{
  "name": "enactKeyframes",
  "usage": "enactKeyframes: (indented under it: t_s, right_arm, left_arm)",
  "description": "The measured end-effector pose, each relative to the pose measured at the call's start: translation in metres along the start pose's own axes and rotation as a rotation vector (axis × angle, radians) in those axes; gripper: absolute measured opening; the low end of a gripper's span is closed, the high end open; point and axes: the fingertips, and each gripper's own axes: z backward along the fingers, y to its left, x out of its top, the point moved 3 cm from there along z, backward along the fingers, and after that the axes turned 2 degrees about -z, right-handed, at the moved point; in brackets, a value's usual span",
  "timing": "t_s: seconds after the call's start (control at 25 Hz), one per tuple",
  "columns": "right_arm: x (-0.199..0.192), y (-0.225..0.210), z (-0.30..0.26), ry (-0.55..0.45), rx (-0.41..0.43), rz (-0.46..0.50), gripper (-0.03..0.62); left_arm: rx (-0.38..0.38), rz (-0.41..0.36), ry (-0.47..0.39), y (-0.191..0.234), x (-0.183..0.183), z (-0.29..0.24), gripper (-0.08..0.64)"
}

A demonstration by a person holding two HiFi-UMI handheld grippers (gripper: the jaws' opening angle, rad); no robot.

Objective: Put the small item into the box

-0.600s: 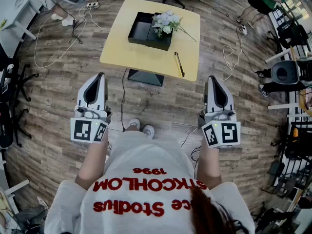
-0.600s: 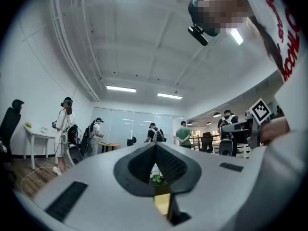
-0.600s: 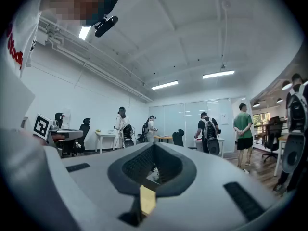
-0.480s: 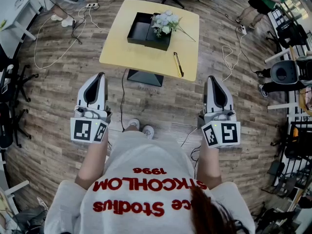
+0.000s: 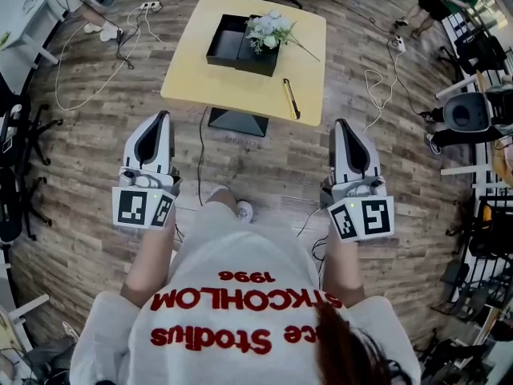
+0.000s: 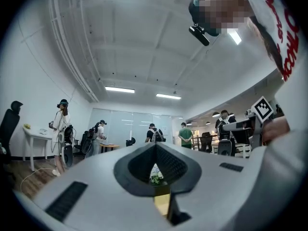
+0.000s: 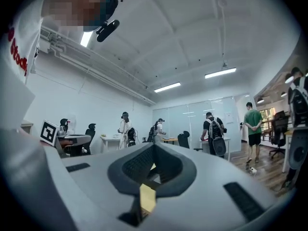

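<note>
The left gripper (image 5: 163,119) and right gripper (image 5: 342,125) are being held pressed together and empty, well apart from the table (image 5: 204,87), since the small item (image 5: 289,99) is lying there near the box (image 5: 228,46), not yet picked up.

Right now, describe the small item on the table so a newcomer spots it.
Find the yellow table on the wood floor. A black box with white flowers sits toward its far side; the item lies alone near the front right edge. It is slim, dark, gold-striped.
</note>
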Motion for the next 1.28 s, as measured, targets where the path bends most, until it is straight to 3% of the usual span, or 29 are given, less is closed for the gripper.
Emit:
enactKeyframes:
  t_s: [0.56, 1.28]
  right_arm:
    - [-0.008, -0.021, -0.036, 0.023, 0.004, -0.034, 0.005]
    - [-0.011, -0.055, -0.172, 0.047, -0.019, 0.01, 0.006]
  left_arm:
    - [-0.019, 0.032, 0.017, 0.012, -0.019, -0.047, 0.006]
    - [-0.069, 0.045, 0.014, 0.084, -0.042, -0.183, 0.006]
